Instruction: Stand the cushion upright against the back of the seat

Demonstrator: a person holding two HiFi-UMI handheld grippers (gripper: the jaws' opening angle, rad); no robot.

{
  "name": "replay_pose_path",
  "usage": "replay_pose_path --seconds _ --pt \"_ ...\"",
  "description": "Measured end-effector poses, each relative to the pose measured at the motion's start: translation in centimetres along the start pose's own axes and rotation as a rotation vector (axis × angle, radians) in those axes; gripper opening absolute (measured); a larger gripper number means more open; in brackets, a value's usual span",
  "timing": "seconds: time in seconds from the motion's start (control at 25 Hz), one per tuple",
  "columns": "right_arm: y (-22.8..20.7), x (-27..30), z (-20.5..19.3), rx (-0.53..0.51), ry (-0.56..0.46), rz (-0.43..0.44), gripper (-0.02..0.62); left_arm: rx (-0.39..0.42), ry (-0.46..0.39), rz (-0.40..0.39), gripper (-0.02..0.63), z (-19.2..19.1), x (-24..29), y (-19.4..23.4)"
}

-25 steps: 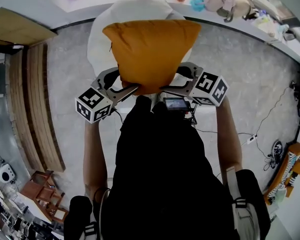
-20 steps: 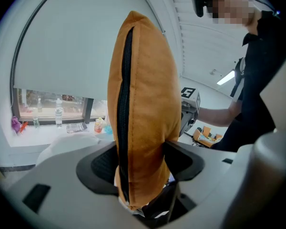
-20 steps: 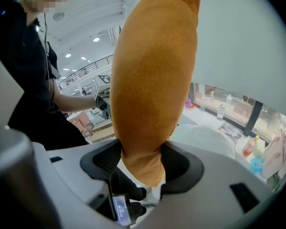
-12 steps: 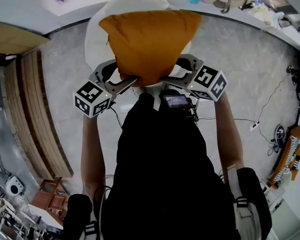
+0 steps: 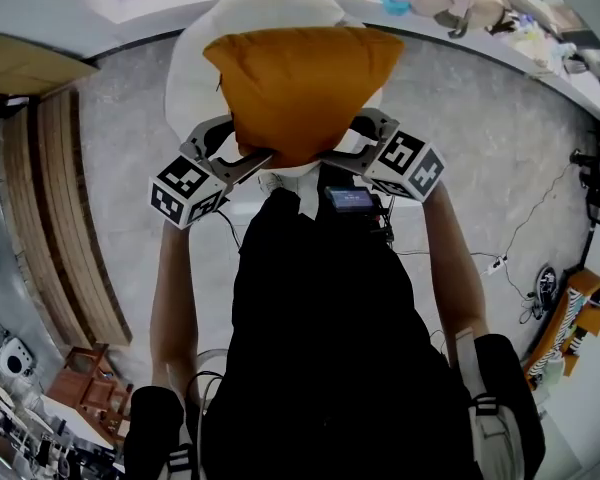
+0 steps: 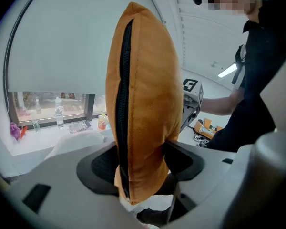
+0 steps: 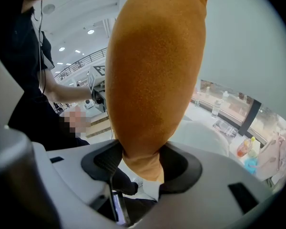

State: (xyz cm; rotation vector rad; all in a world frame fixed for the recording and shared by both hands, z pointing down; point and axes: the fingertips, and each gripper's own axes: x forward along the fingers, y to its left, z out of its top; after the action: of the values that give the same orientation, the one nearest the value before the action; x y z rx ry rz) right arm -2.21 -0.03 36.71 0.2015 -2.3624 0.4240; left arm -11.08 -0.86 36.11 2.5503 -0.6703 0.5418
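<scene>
Cushion (image 5: 300, 88) upright by seat (image 5: 192, 68) | L gripper (image 6: 140, 168) clenched on zip edge | R gripper (image 7: 140, 163) grips corner, just tightened

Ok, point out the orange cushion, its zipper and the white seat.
orange cushion (image 5: 300, 83), head view, middle of its broad face.
zipper (image 6: 125, 80), left gripper view, midway along the black strip.
white seat (image 5: 192, 68), head view, bare part left of the cushion.
</scene>
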Motion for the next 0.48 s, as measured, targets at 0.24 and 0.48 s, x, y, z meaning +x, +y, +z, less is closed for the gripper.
replay_pose_path --seconds 0.24,0.48 --pt "-3.9 0.2 -1.6 -0.014 0.057 0.056 0.253 -0.048 0.028 0.083 0.305 0.2 3.3 1.5" --pt "-8.5 1.3 -3.7 -0.020 0.101 0.086 0.244 -0.086 0.080 0.151 0.305 -0.6 7.2 4.0"
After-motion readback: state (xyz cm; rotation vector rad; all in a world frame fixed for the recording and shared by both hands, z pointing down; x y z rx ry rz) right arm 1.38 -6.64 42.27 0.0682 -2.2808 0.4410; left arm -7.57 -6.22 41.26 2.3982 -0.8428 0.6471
